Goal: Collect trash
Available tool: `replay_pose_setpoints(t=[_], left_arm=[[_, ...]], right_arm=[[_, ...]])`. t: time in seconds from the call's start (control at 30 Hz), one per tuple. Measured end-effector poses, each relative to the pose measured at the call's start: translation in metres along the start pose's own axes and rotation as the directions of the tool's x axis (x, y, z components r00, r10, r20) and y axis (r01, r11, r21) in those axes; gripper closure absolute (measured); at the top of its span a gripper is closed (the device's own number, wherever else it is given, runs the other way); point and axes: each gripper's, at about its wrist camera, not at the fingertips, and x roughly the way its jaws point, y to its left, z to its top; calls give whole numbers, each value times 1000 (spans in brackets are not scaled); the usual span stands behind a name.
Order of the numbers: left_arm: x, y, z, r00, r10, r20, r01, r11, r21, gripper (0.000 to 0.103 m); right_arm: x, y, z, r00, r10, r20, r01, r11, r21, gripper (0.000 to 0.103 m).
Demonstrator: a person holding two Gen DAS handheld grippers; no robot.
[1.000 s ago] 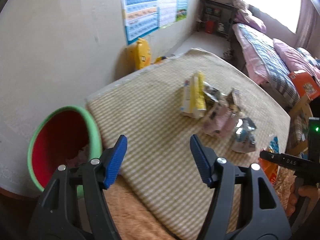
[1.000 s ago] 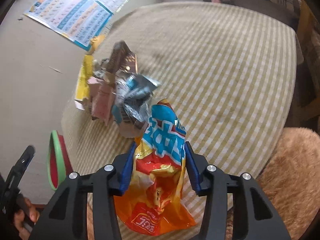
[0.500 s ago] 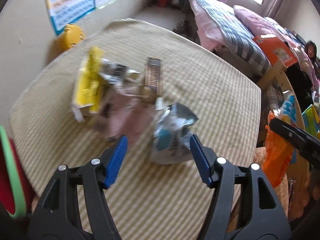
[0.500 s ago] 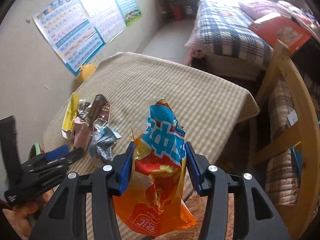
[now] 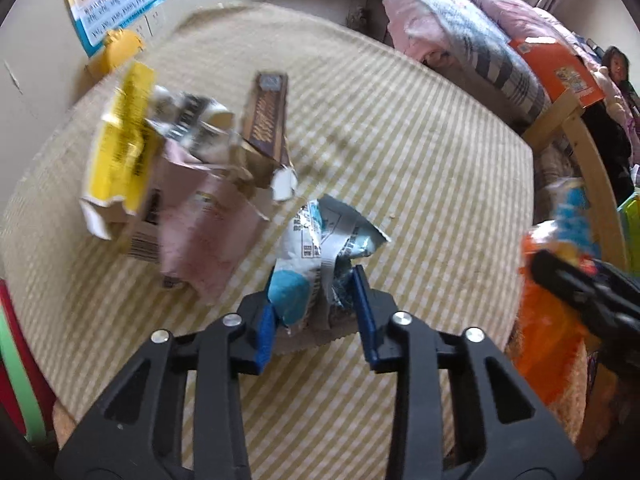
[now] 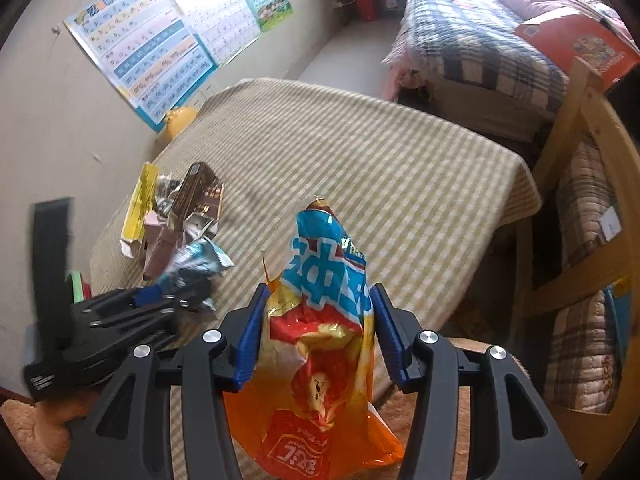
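My left gripper (image 5: 316,312) is shut on a crumpled silver and blue wrapper (image 5: 316,248) that lies on the checked tablecloth (image 5: 420,152). Beyond it lies a pile of trash: a yellow carton (image 5: 120,148), a pink wrapper (image 5: 200,232) and a brown box (image 5: 268,116). My right gripper (image 6: 318,332) is shut on an orange and blue chip bag (image 6: 324,344) and holds it in the air above the table's near edge. In the right wrist view the left gripper (image 6: 160,300) shows at the left, on the silver wrapper (image 6: 196,264).
A red bin with a green rim (image 5: 16,364) stands at the table's left side. A yellow toy (image 5: 120,46) sits at the wall under posters (image 6: 160,52). A bed (image 6: 480,40) and a wooden chair (image 6: 580,240) stand to the right.
My left gripper moved from the bin toward the trash pile and closed on the silver wrapper. My right gripper lifted the chip bag up and back from the table.
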Motion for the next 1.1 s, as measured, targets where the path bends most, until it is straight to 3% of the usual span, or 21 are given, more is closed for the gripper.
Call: replay_pose_setpoints(t=[0.23,0.3,0.47,0.73,0.77,0.83,0.87,1.1], left_arm=[[-38,21,-2,996,53,77,-51,998,-25,72],[-47,26,0,992,73,100,-70,997,-32,71],[-63,34,2,983,102,152,-94,994,-53,71],[-88,47,0,968,132,212,-115,989,-90,70],[-92,50,0,966,134,220,-116,989,-95,70],[-97,54,-2,963,138,233,-116,988,-106,70],[-100,56,-2,961,141,238,-117,987,-110,70],[-122,73,-8,942,170,289,-132,981,-145,70]], right_arm=[[26,22,-4,998,-2,-64,-2,998,-59,45],[24,23,-6,998,-9,-61,6,998,-59,35],[17,18,-12,998,-32,-53,31,999,-21,24],[25,15,-20,993,-14,-114,17,1000,21,24],[27,17,-21,992,1,-122,1,1000,15,31],[28,20,-23,990,51,-133,-48,999,20,52],[25,24,-23,991,39,-125,-38,999,10,59],[-14,57,-19,999,36,1,-36,996,-78,63]])
